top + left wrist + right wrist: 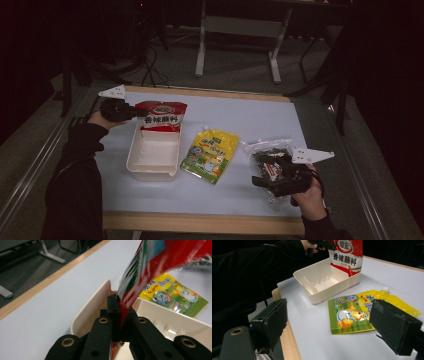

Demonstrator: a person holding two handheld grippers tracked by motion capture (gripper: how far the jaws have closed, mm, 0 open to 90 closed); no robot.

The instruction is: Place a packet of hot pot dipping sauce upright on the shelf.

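Right gripper (272, 176): nearest the camera, by the desk's near right corner, jaws spread wide and holding nothing, hovering over a clear packet (270, 161).
Left gripper (131, 113): jaws pressed together, pinching the red pouch's edge.
Red pouch (161, 116): hangs upright over the far end of the cream tray (134, 161), near the desk's far left corner.
Handling: looks light, soft and slippery; it will likely sag.
Hold: flat sealed edge.
Yellow pouch (209, 154): flat at mid-desk.
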